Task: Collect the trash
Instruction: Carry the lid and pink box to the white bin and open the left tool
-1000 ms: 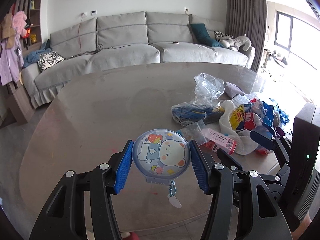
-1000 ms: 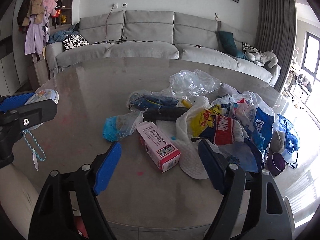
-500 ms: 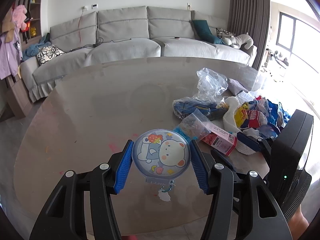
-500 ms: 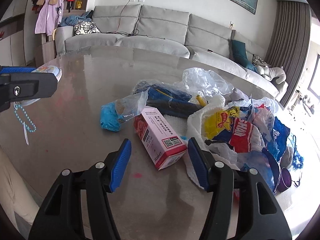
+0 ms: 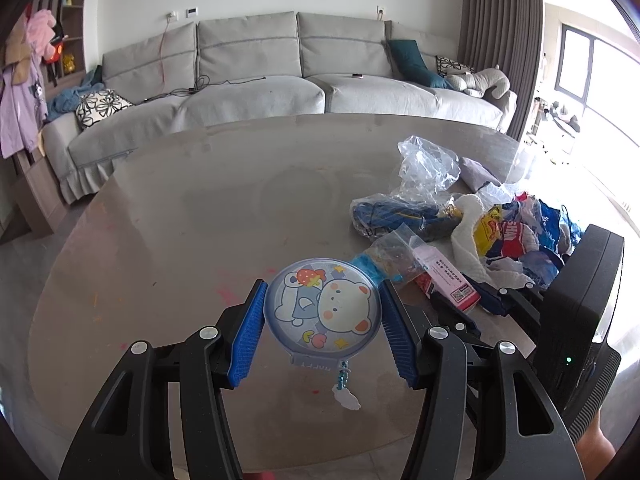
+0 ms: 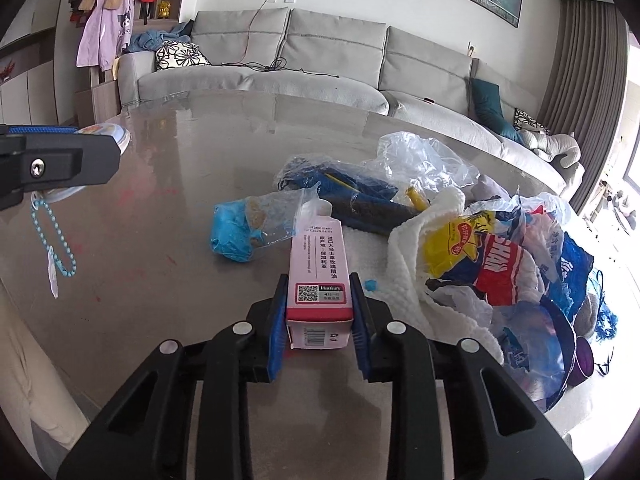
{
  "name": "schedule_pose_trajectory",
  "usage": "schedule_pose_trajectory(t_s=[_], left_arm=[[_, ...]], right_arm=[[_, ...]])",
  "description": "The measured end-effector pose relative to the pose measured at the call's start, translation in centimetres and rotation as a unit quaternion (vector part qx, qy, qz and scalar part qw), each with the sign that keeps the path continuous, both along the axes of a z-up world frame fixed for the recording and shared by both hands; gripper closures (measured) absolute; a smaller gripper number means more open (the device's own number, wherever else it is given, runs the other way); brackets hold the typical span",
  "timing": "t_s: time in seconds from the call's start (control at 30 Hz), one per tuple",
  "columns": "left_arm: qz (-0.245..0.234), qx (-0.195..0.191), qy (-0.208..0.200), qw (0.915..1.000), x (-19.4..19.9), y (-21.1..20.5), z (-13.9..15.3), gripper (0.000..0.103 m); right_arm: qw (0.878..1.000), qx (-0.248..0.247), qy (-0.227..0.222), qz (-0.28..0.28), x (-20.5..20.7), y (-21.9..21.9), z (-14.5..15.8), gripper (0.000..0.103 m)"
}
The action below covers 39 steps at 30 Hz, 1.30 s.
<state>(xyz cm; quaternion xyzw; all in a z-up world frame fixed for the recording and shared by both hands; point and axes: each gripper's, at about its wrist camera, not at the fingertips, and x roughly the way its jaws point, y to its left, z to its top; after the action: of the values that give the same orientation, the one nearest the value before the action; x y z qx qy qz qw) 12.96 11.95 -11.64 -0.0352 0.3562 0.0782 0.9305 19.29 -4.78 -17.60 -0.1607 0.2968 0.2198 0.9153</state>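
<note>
My left gripper [image 5: 323, 294] is shut on a round clear case [image 5: 324, 312] printed with a cartoon bear, held above the table with its blue bead chain [image 6: 52, 240] dangling. A pink box [image 6: 318, 256] with a QR label lies on the table, end toward me. My right gripper [image 6: 319, 286] is low over the table and its jaws are closing, with the box between them and both blue pads [image 6: 277, 320] against its sides. In the left wrist view the box [image 5: 446, 276] and the right gripper [image 5: 480, 300] sit at the right.
A pile of wrappers and plastic bags [image 6: 492, 248] lies right of the box, with a white cloth [image 6: 420, 232], a clear bag of blue material [image 6: 248, 232] and a purple cup [image 6: 582, 360]. The round grey table [image 6: 180, 152] stands before a grey sofa [image 5: 280, 92].
My right gripper dropped toward the table and its wide-open jaws narrowed onto the pink box, which now lies straight between the pads. The left gripper kept still, holding the bear case.
</note>
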Motion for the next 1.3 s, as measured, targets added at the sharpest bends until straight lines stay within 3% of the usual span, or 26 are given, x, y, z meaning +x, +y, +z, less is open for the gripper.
schedule_pose_trajectory(t_s=[0.4,0.73,1.0,1.3], left_arm=[[-0.021,0.008,-0.019,0.9996,-1.0,-1.6,2.1,0.047],[-0.087,0.016,-0.042,0.9951,-2.2,-7.9,4.1,0.047],[-0.178,0.015,-0.05,0.9827,-3.3,-16.5,4.5,0.047],[-0.27,0.008,-0.065,0.9606,-4.6,-27.9,3.9,0.047]], right_arm=[[0.997,0.057,-0.049,-0.022,-3.0,-3.1,7.0,0.074],[0.991,0.065,-0.072,-0.093,-7.5,-9.4,10.3,0.074],[0.98,0.055,-0.082,-0.174,-11.3,-16.3,11.0,0.074],[0.96,0.04,-0.086,-0.264,-15.0,-25.5,9.8,0.074]])
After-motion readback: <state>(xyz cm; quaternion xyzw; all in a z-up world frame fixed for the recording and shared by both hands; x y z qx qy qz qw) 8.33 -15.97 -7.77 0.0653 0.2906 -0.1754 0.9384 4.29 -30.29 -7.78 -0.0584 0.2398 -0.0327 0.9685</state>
